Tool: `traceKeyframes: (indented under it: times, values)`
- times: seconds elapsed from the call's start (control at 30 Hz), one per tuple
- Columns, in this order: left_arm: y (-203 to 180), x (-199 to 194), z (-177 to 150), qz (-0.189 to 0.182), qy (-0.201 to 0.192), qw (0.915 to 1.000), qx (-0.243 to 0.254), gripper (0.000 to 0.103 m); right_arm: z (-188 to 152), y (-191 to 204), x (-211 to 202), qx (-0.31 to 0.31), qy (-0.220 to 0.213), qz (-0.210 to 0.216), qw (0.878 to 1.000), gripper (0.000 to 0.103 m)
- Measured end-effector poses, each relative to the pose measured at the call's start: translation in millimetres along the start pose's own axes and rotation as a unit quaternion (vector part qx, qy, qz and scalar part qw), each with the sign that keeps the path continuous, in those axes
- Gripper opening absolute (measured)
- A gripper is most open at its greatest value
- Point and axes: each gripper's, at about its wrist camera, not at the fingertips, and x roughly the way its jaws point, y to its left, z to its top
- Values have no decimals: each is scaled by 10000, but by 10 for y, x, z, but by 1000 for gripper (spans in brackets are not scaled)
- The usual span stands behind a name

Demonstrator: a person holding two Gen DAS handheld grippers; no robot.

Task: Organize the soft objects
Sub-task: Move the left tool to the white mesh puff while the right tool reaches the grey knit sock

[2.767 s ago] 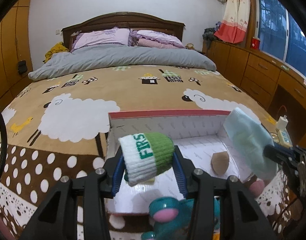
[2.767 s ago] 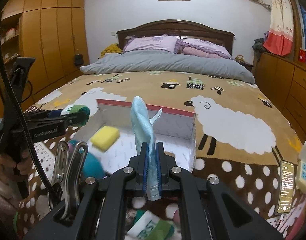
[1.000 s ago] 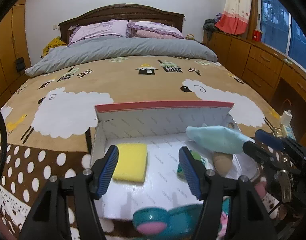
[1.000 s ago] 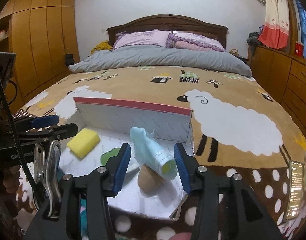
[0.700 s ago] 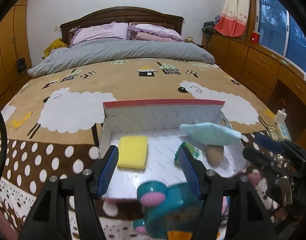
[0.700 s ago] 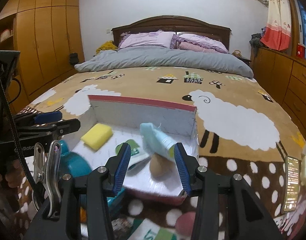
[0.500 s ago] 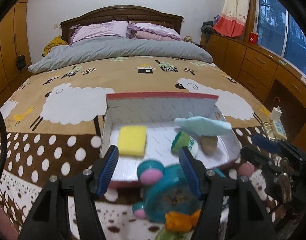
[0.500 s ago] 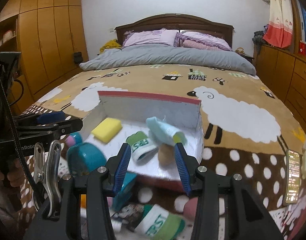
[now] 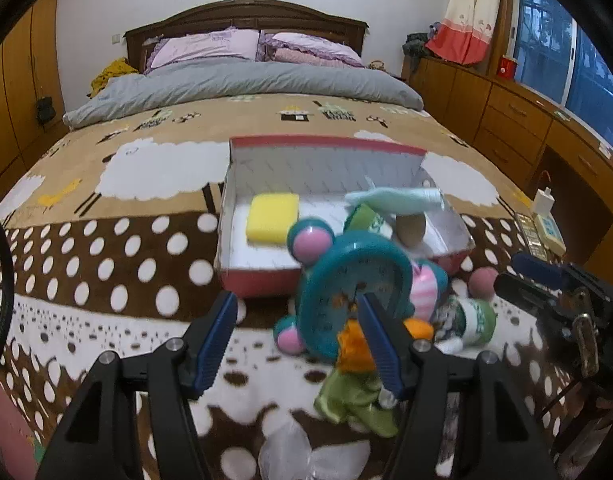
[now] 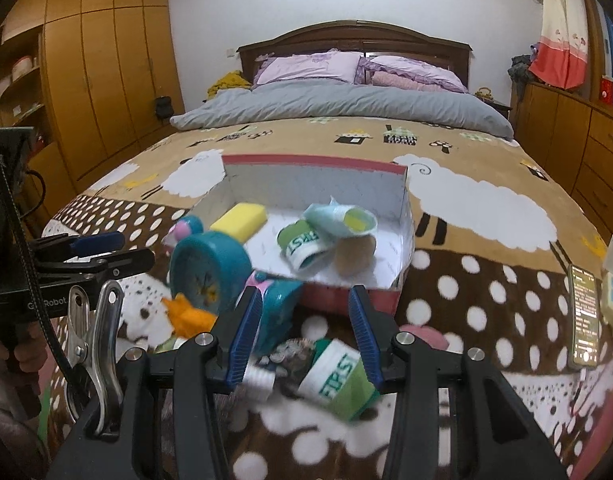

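Where the box (image 10: 402, 216) sits, sponge (image 10: 238, 220), socks (image 10: 306, 246) inside.

The blanket (image 10: 486, 280) is plush, matt fleece, printed with sheep and dots. The box (image 10: 318, 184) looks like cardboard, its inside white, matt and faintly patterned, its rim and outer wall red. The sponge (image 9: 272, 218) is yellow foam, matt and fine-pored. The green-and-white sock (image 10: 338, 380) is ribbed knit cloth, and the pale blue sock (image 10: 338, 220) is soft knit too. The clock (image 9: 354, 280) is smooth teal plastic with a slight gloss and pink knobs. The left gripper (image 9: 298, 336) and the right gripper (image 10: 304, 332) are matt black plastic with ridged blue pads and shiny metal screws. A metal clip (image 10: 100, 344) gleams. The headboard (image 10: 354, 40) is dark varnished wood, and the wardrobe (image 10: 94, 72) is glossy orange-brown wood.
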Motion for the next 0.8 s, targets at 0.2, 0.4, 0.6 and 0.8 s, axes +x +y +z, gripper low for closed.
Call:
traceKeyframes:
  times: [0.2,0.4,0.6,0.8]
  values:
    - [-1,-31,-206,-1,154,9999,71,66,-154,85,-88,-45,63,50,10000,46]
    - [13,-54,-418,-29,335,9993,129,66,-261,140,-156,36,140,202,9997,46]
    - [54,-38,-616,-86,532,9985,102,66,-351,241,-147,21,336,345,9988,46]
    - [114,16,-806,-130,722,9973,37,66,-430,359,-144,1,493,503,9975,46]
